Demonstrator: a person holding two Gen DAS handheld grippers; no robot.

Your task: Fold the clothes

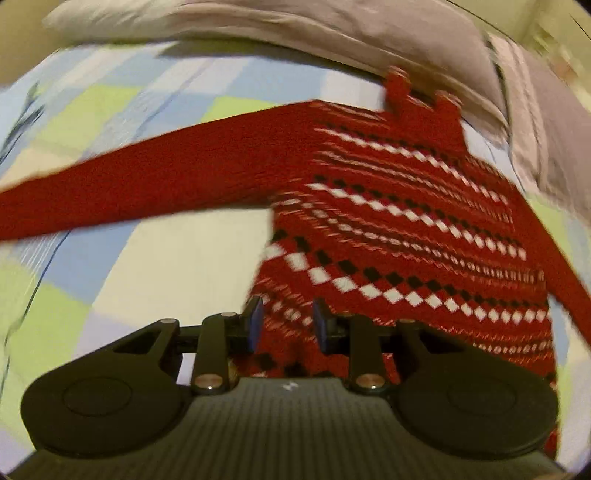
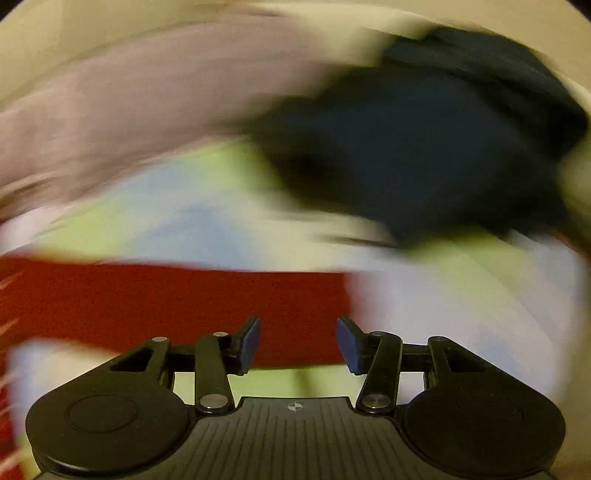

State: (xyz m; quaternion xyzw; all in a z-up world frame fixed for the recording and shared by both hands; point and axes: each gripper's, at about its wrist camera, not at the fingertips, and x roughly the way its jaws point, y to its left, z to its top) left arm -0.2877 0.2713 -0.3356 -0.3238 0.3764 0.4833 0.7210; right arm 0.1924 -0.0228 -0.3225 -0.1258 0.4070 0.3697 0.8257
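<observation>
Sweater point(image 1: 388, 229) — matt red knit cloth

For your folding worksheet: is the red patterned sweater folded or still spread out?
Spread out. The sweater lies flat on the checked bedsheet, one sleeve stretched straight sideways; no fold shows.

Checked bedsheet point(image 1: 155, 266) in pale blue, lime green, cream and white squares, spread wide and lightly creased. Above the bedsheet, at its far edge, 1 long grey-lilac pillow point(image 1: 332, 33), lying crosswise, with a 2nd greyish cushion point(image 1: 543, 122) just right of it. Beyond the pillow, plain cream wall point(image 1: 22, 44). Warm, dim indoor light. From the right wrist view, heavily blurred: same bedsheet point(image 2: 207, 218), pillow point(image 2: 140, 103) along its far side, cream wall point(image 2: 369, 14) behind, and a dark navy heap point(image 2: 436, 140) on the bedsheet to the right of the pillow.
</observation>
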